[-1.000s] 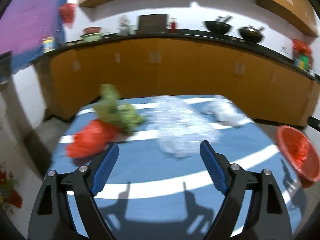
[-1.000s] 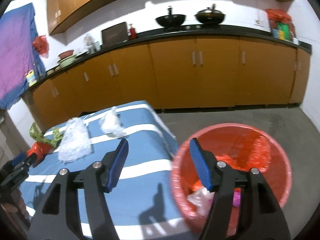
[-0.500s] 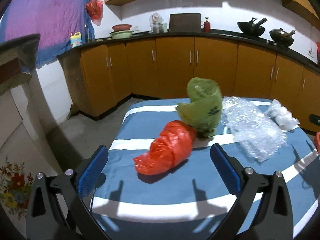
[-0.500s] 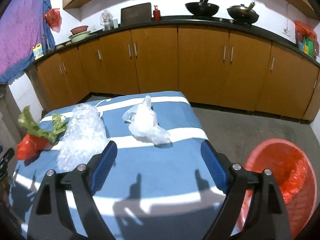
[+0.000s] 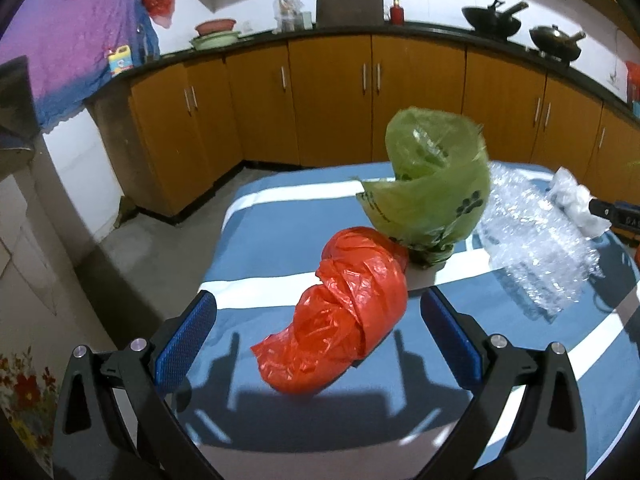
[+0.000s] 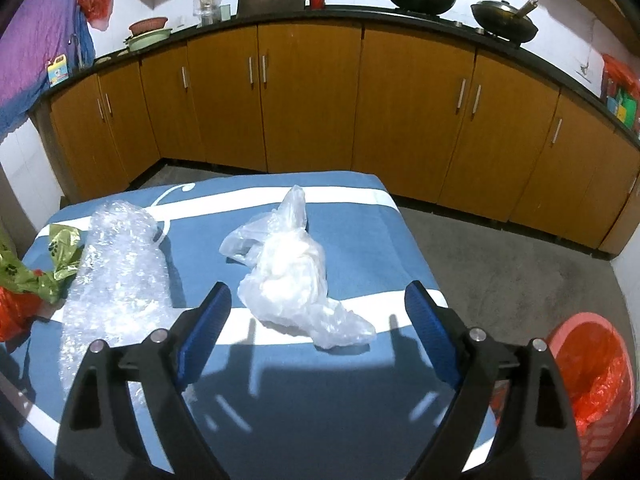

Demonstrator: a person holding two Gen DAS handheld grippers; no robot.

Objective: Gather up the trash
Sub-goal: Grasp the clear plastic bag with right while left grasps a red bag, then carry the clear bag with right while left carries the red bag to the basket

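Note:
A crumpled red plastic bag (image 5: 344,312) lies on the blue-and-white table (image 5: 280,224), between the open jaws of my left gripper (image 5: 320,336). A green bag (image 5: 432,188) stands behind it, with bubble wrap (image 5: 536,248) to its right. In the right wrist view a clear white plastic bag (image 6: 292,276) lies just ahead of my open, empty right gripper (image 6: 320,332). The bubble wrap (image 6: 116,272) lies to its left. The red trash basket (image 6: 596,384) with a red liner stands on the floor at the table's right.
Orange cabinets (image 6: 312,92) under a black counter (image 6: 400,16) with woks run along the far wall. Grey floor (image 6: 500,264) lies between table and cabinets. A purple cloth (image 5: 72,40) hangs at the left. The right gripper's tip (image 5: 616,212) shows at the left view's right edge.
The left gripper swung left from the bubble wrap and closed in on the red bag. The right gripper swung left from over the red basket to the white bag and came nearer.

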